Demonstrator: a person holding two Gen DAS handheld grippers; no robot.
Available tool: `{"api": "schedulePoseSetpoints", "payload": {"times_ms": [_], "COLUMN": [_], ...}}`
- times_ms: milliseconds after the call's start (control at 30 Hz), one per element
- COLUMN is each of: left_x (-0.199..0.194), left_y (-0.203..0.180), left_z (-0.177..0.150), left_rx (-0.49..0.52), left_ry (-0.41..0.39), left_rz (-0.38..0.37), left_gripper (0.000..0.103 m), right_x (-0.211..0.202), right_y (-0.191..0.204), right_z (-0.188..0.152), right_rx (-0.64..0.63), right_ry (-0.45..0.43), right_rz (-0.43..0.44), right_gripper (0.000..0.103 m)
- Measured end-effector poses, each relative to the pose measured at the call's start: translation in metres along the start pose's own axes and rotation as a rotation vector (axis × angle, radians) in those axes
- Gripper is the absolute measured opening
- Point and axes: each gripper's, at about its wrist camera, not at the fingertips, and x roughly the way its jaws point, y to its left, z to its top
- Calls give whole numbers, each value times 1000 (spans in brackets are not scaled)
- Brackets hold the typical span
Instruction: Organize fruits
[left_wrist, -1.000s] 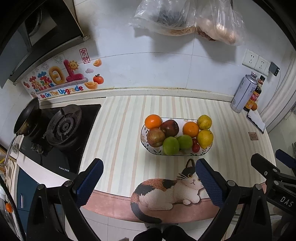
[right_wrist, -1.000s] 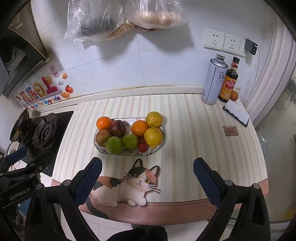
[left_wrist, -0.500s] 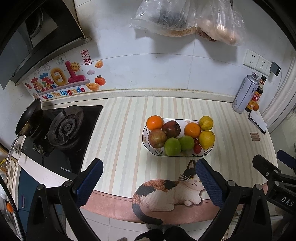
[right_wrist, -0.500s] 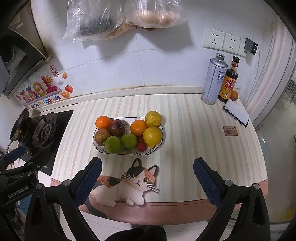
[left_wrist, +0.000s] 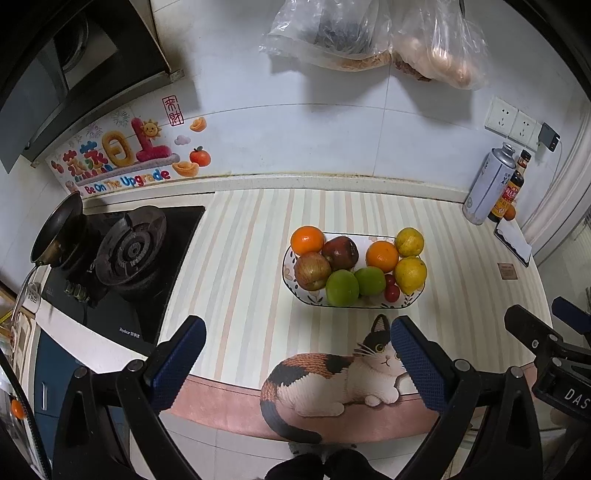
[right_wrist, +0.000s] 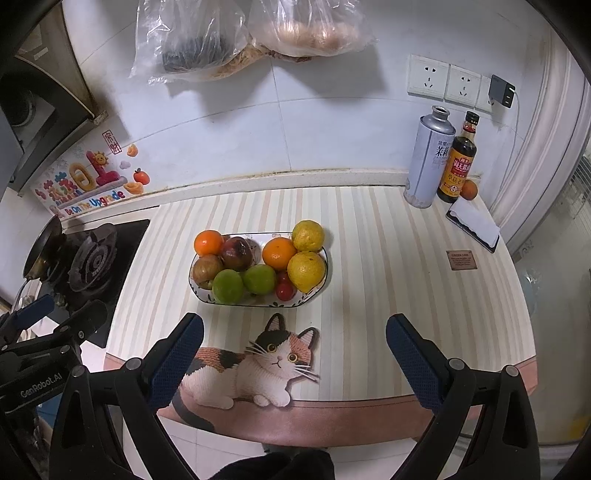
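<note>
The striped bench (left_wrist: 240, 266) runs from the stove (left_wrist: 122, 254) on my left to the tall can (right_wrist: 428, 158) and dark sauce bottle (right_wrist: 458, 162) standing just beside each other at the far right corner, under the wall sockets (right_wrist: 447, 79). 2 plastic bags (right_wrist: 207, 40) hang on the tiled wall above. At the near edge of the bench lies a cat picture (right_wrist: 255, 365), and just beyond its head sits the fruit bowl (left_wrist: 290, 266), well apart from the stove and the bottles. All the fruit is in that bowl: 2 oranges, one at the far left (left_wrist: 307, 240) and one toward the middle (left_wrist: 382, 255); 2 yellow citrus (left_wrist: 410, 275) at the right end, one behind the other; 2 reddish apples (left_wrist: 340, 253) on the left, touching; 2 green fruits (left_wrist: 342, 288) side by side along the near rim; and small red tomatoes (left_wrist: 391, 292) tucked between the green fruit and the near yellow one. My left hand-held gripper (left_wrist: 297, 354) hangs above the near edge with its fingers spread wide, grasping nothing. My right hand-held gripper (right_wrist: 293, 350) is likewise released, fingers wide apart over the cat picture, short of the bowl.
</note>
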Motion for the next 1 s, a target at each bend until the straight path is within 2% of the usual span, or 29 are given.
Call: {"api": "schedulePoseSetpoints", "payload": {"times_ms": [1000], "left_x": [-6], "left_y": [-3], "left_z": [-3], "left_rx": [-15], "left_ry": [-13], "left_rz": [-3], "left_gripper": [103], "right_x": [-2], "right_y": [2], "right_z": [3], "right_rx": [-15], "right_ry": [-7], "right_rz": [14], "right_gripper": [101]}}
